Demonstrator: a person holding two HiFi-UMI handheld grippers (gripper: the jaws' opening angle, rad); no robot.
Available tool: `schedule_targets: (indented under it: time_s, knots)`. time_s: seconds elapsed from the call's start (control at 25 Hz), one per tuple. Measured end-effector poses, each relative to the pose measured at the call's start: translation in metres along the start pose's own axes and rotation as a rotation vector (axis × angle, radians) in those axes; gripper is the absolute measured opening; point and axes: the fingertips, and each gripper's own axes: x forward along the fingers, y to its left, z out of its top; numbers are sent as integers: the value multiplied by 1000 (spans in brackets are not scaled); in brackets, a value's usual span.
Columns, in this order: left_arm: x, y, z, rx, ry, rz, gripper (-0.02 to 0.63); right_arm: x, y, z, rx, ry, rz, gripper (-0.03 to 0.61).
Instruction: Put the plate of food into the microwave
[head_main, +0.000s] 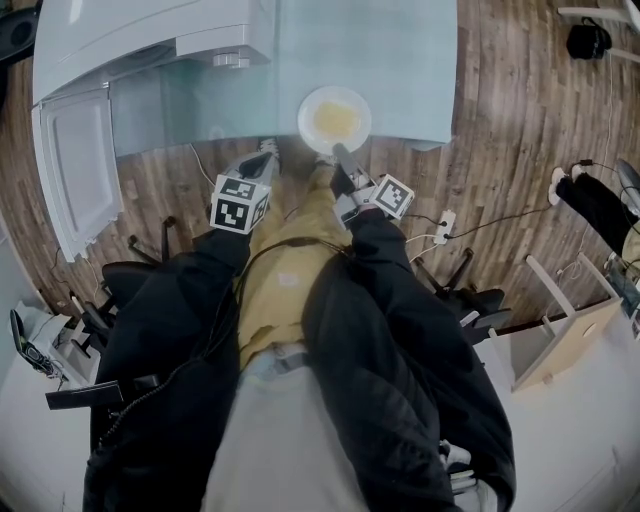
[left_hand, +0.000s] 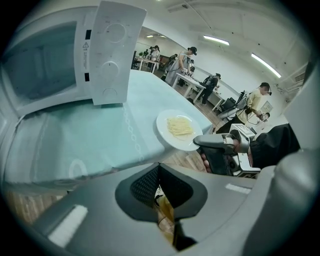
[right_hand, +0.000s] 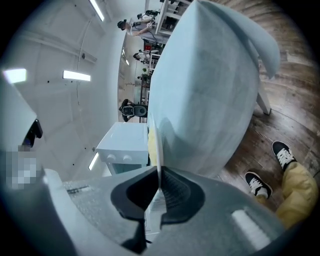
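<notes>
A white plate (head_main: 335, 120) of pale yellow food lies at the front edge of the table (head_main: 410, 70), which has a light blue cloth. My right gripper (head_main: 338, 152) is shut on the plate's near rim; in the right gripper view the rim (right_hand: 159, 142) runs edge-on between the pads. The white microwave (head_main: 140, 40) stands at the table's left end with its door (head_main: 75, 170) swung wide open. My left gripper (head_main: 268, 150) hangs just off the table's front edge, left of the plate, shut with nothing in it. In the left gripper view the plate (left_hand: 179, 131) and the right gripper (left_hand: 202, 142) show ahead.
Black office chairs (head_main: 130, 280) stand on the wooden floor by my legs. A power strip (head_main: 445, 225) with cables lies on the floor at the right, near a wooden stool (head_main: 570, 335). Several people (left_hand: 185, 62) work at desks in the background.
</notes>
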Motion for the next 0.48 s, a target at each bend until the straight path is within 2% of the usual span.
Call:
schedule_targets:
  time_s: [0.48]
  knots:
    - [-21,25,4,-87,-76,37,-3,38,44,-38,-87,186,61,12]
